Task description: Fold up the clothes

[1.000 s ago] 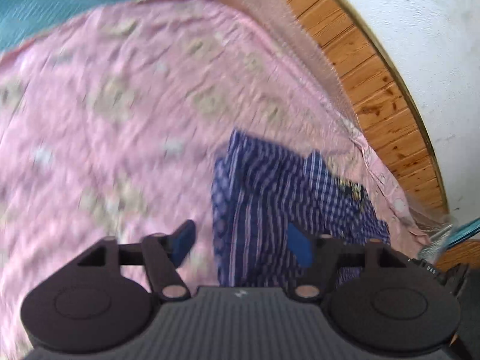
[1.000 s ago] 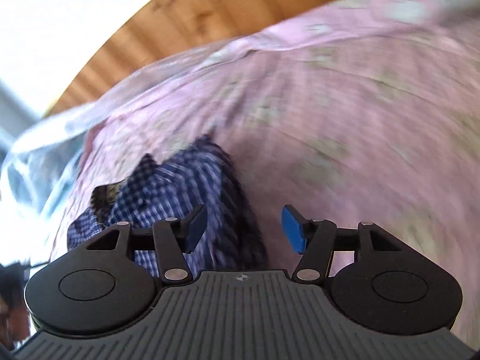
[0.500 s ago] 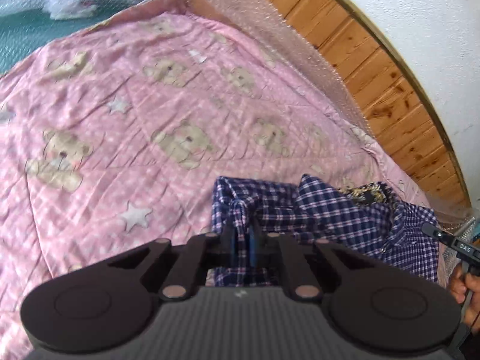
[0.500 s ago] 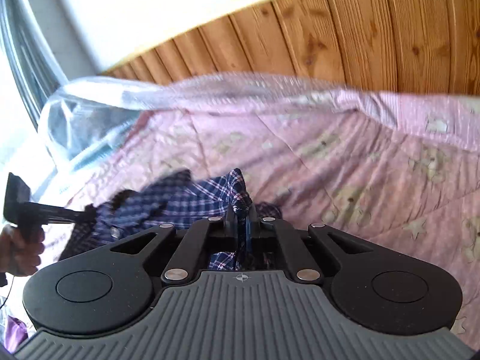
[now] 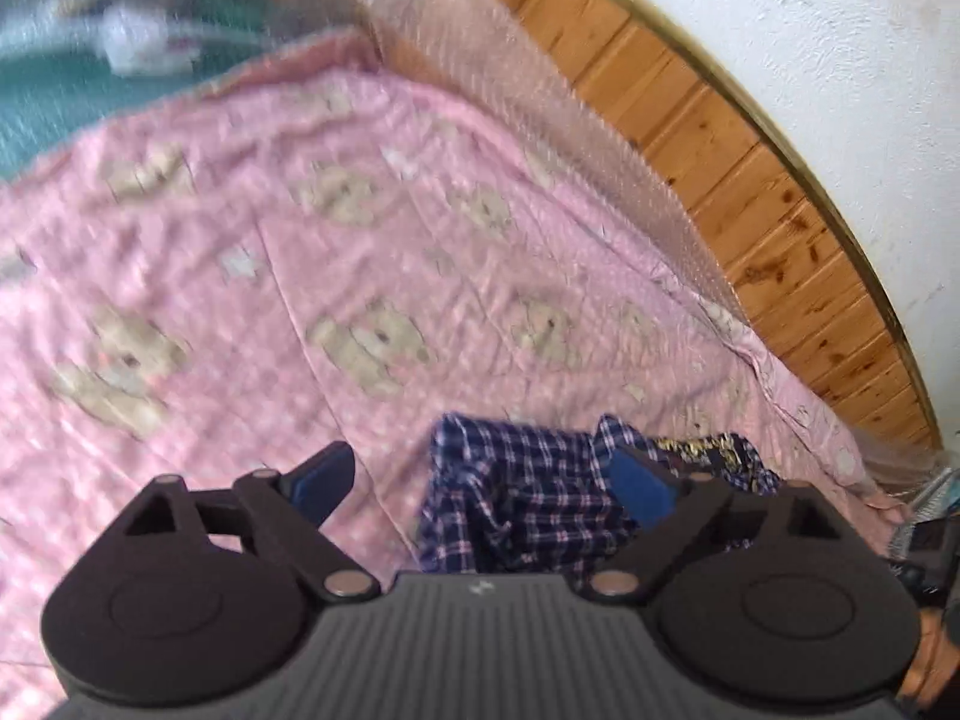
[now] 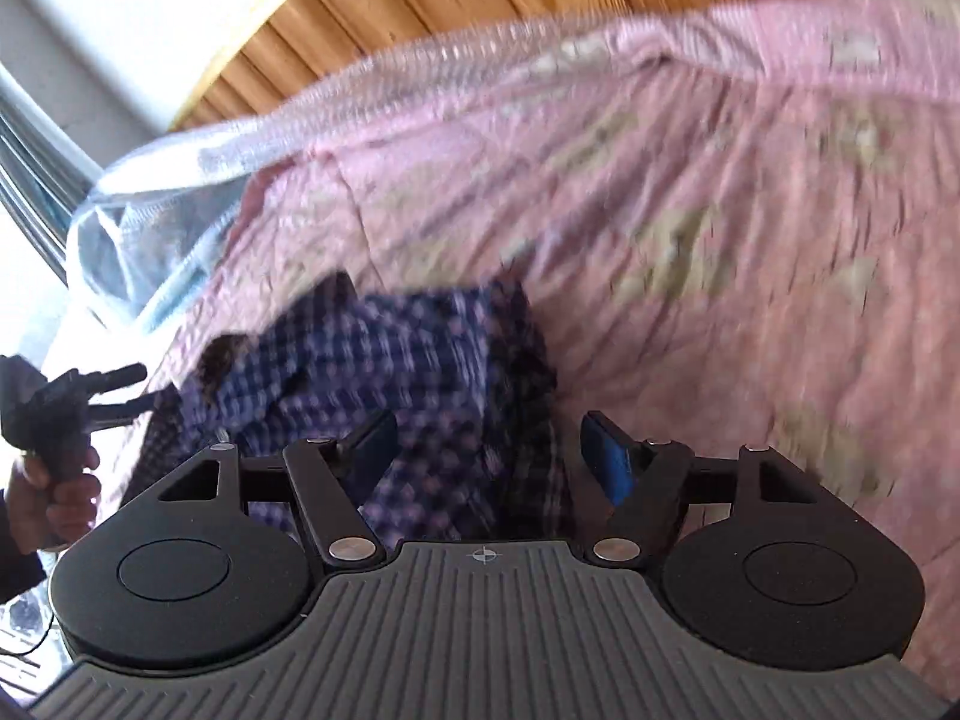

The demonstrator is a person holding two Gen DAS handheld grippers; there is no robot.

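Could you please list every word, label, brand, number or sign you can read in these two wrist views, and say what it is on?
No readable text in either view.
Left gripper body: a small pale mark, not legible as letters.
Right gripper body: a small crosshair symbol, no words.
Plaid shirt and pink teddy-bear blanket: patterns only, motion-blurred.

My right wrist view smears the navy plaid shirt [image 6: 384, 396] and pink bear-print quilt [image 6: 750, 228]. The left gripper body hides the shirt's [image 5: 528, 498] near edge.

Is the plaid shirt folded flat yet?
No. The plaid shirt lies bunched and creased on the pink quilt.
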